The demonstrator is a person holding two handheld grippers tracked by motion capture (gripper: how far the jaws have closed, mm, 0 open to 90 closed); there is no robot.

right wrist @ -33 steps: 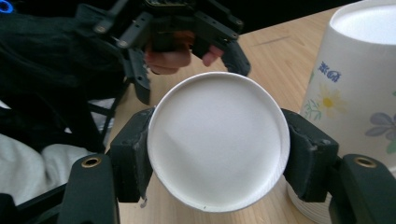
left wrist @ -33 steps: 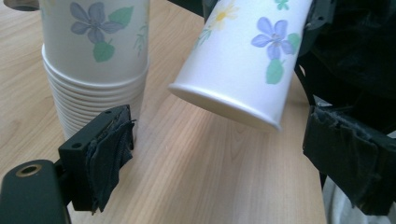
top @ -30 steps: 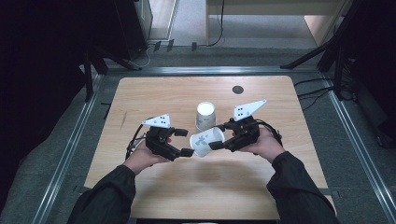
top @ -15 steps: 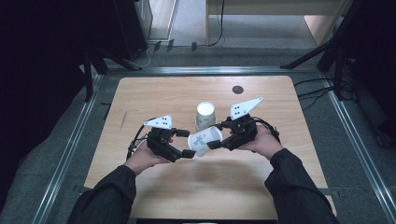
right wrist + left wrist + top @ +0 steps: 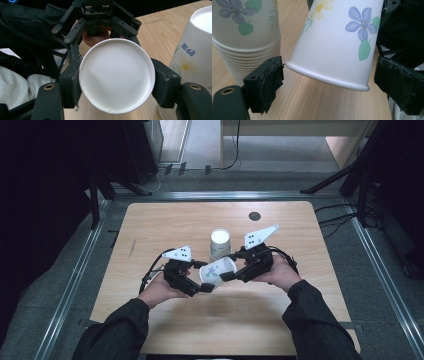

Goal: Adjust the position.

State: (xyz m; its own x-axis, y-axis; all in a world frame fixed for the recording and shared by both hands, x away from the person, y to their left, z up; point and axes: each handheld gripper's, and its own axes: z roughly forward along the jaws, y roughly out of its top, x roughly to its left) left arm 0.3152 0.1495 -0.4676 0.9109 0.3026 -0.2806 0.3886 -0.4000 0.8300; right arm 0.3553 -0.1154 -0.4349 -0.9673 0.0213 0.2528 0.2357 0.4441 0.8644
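Observation:
A flower-printed paper cup (image 5: 217, 270) lies on its side in the air between both grippers, just above the wooden table (image 5: 165, 225). My right gripper (image 5: 232, 269) is shut on its base end; the white bottom (image 5: 117, 70) sits between its pads (image 5: 72, 85). My left gripper (image 5: 204, 277) is open, with its jaws either side of the cup's rim (image 5: 327, 80) and a gap at each pad (image 5: 272, 82). A stack of upside-down paper cups (image 5: 220, 244) stands right behind, close to the left jaw (image 5: 244, 37) and to the right jaw (image 5: 192, 55).
A small black round disc (image 5: 254, 215) sits in the tabletop at the back right. Metal rails (image 5: 75, 280) frame the table on both sides. Bare wood lies in front of the hands and on the left half.
My left gripper has edged right, so its jaws now stand around the cup's rim. The right gripper and the cup have stayed in place.

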